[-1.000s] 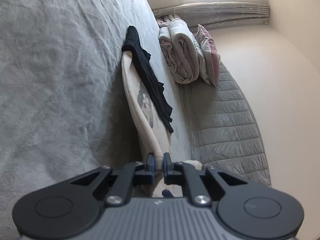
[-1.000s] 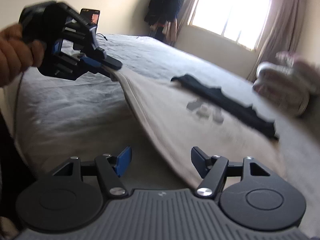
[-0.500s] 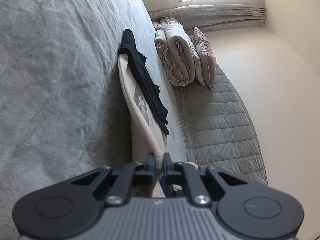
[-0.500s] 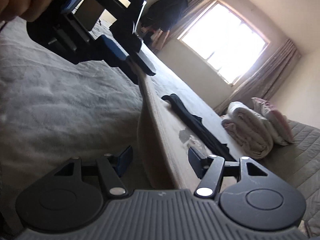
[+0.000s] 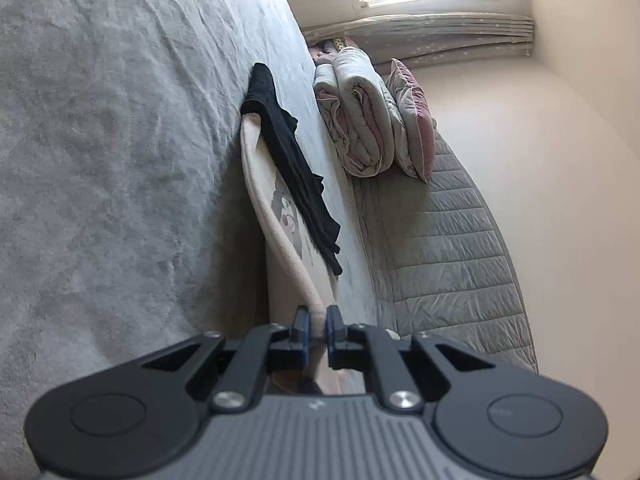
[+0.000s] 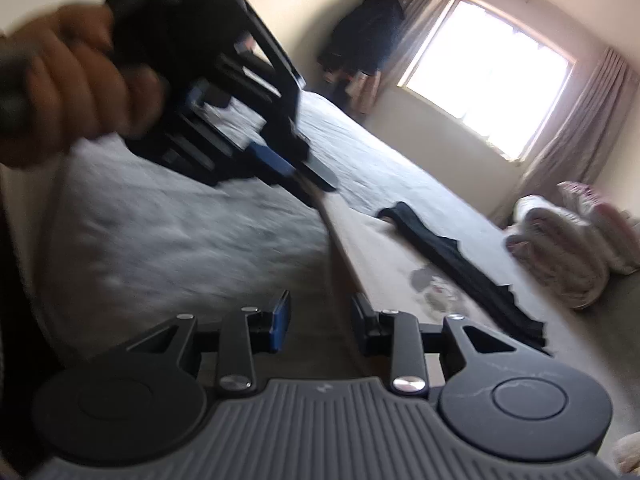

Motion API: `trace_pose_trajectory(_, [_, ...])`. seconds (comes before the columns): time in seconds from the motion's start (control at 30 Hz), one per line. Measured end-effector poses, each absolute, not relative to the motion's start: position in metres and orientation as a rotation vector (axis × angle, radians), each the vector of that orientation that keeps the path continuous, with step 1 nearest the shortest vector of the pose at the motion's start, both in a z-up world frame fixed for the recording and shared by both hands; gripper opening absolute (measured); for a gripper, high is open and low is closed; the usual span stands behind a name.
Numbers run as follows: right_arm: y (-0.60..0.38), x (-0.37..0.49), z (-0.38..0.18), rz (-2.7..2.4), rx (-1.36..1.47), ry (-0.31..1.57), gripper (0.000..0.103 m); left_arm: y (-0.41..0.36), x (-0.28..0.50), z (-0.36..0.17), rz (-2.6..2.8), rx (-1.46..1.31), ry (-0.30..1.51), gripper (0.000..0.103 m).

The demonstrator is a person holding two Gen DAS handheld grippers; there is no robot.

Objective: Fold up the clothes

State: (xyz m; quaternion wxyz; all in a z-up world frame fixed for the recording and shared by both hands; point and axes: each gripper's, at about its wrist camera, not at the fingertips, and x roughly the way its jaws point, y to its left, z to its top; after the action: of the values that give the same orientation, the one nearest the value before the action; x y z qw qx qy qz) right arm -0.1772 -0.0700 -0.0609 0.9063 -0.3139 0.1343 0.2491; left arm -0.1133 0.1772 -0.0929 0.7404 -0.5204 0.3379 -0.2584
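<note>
left tongs (image 5: pixel 316 322): you are clenching them on the raised edge of the cream, soft cotton garment with a faded print (image 5: pixel 280 216); hem is running up out of the pinch.
right tongs (image 6: pixel 318 320): released, jaws standing apart with a gap between them, holding nothing; they are sitting low beside the same garment's near edge, touching or not I cannot tell.
garment position: it is lying spread on the grey bed cover (image 5: pixel 120 140), one side lifted off it by your left tongs; right view is blurred.
black garment (image 5: pixel 296 168): long dark cloth lying across the cream one, weighing its far part down.
background: rolled quilt and pink pillow (image 5: pixel 368 120) are sitting by the grey quilted headboard (image 5: pixel 448 264).
handling: likely light, limp, draping; it will be sagging between grips, and the black piece may be sliding off or dragging along.
where to grip: you are best pinching hem or corner, both layers, well apart from the left hold.
</note>
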Motion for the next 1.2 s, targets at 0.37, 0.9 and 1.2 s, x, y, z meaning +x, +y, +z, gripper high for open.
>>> trace_pose_trajectory(0.37, [-0.067,-0.162,-0.075,0.467,-0.771,0.324,0.001,0.183,-0.117,-0.090,-0.520,-1.055,0.765,0.008])
trace_pose_trajectory(0.9, [-0.060,-0.175,-0.085,0.566,-0.922,0.386,0.009,0.178,-0.120,-0.086,-0.360,-0.668,0.871,0.009])
trace_pose_trajectory(1.2, [-0.118,-0.178,-0.037,0.628,-0.670,0.435,0.045,0.167,-0.125,-0.067,-0.401,-0.586,0.721,0.011])
